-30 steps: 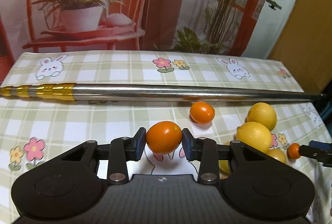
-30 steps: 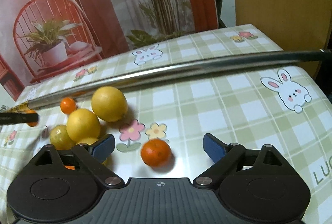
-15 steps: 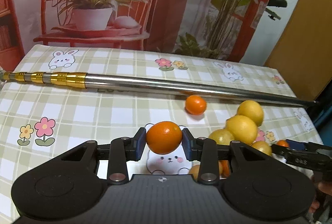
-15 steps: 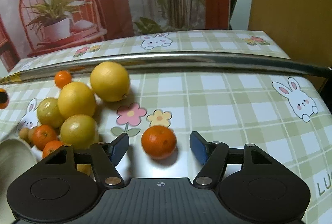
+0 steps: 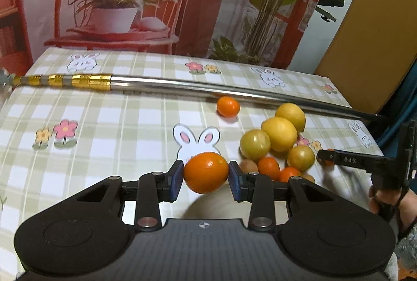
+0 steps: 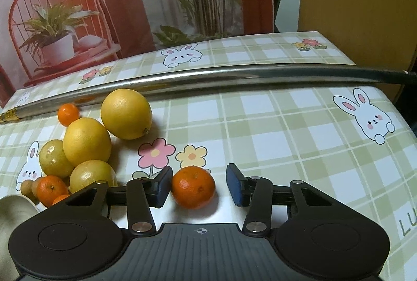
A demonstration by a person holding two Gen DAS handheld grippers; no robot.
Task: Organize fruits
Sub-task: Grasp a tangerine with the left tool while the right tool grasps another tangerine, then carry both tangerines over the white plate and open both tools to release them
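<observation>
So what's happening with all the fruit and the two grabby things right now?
Left gripper: shut on an orange, lifted off the cloth.
Held orange: pinched between both fingers.
Right gripper: closing around a mandarin, a gap still on one side.
Mandarin: resting on the tablecloth.
Lemons: lying in a pile, untouched.
Small orange: lying loose by the metal pole.

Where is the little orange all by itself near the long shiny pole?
The lone small orange sits on the tablecloth just in front of the metal pole, up-left of the yellow lemons; the right wrist view shows it far left.
</observation>
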